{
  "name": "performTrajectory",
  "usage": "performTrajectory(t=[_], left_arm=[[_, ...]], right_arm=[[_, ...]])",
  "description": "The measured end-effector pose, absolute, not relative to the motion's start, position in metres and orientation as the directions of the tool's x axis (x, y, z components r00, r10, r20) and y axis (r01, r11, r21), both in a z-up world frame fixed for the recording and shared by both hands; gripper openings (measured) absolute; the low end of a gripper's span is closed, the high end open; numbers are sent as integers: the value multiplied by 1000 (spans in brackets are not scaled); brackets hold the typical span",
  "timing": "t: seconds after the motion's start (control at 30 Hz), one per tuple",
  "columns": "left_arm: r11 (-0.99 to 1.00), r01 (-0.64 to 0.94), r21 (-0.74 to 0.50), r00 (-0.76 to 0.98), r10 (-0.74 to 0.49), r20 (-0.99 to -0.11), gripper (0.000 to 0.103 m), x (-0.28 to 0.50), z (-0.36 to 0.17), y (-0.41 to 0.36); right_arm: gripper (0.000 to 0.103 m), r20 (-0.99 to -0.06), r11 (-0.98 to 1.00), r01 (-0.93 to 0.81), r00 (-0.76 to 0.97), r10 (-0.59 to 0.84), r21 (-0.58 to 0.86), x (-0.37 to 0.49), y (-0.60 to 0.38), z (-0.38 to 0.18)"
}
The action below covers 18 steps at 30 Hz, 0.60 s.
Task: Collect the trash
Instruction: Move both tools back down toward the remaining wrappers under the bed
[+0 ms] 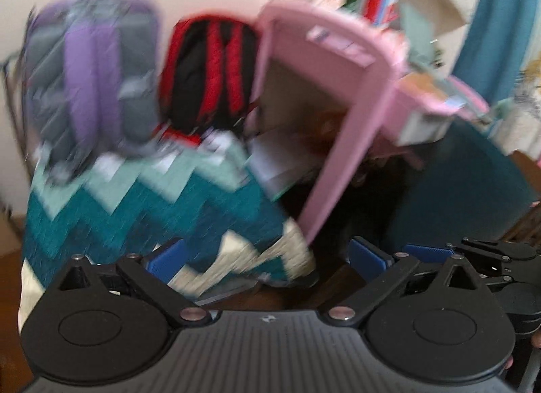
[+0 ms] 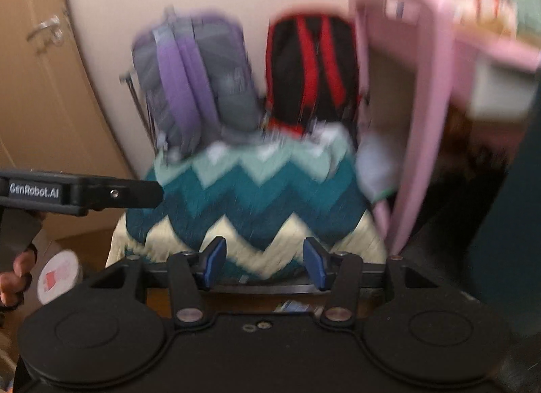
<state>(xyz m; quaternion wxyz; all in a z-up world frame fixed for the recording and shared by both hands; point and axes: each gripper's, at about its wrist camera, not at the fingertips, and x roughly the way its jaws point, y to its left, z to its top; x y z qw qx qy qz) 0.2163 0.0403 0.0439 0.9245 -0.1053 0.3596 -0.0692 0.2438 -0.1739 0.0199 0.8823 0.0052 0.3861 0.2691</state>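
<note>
Trash isn't clearly identifiable in either blurred view; possibly the white round lid-like item (image 2: pixel 59 276) at lower left of the right wrist frame. Left gripper (image 1: pixel 267 257) and right gripper (image 2: pixel 265 262) both have fingers spread apart, holding nothing, aimed level at the zigzag teal blanket (image 2: pixel 250 203) at center, likely scanning. Purple backpack (image 2: pixel 196 82) and red-black backpack (image 2: pixel 311 71) sit behind, pink chair (image 2: pixel 422 105) at right.

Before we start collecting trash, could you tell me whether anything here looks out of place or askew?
The pink chair looks tilted, but that may be camera angle and blur. Two backpacks, purple-grey and red-black, sit against the wall behind the chevron blanket. No spill shows.
</note>
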Motion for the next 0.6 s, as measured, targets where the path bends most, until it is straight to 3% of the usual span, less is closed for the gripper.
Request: performTrajectory(t=[0.33,0.6], left_arm=[[962,-167,-216,568,-85,-818,103,260,-127,95],[954,-256,-159,400,-46,-916,103,297,-254,111]], right_arm=[[50,-818,866,-361,336,467,346,297,-130,-138],[50,-922,909,-308,174,345,282,335,-109,-257]])
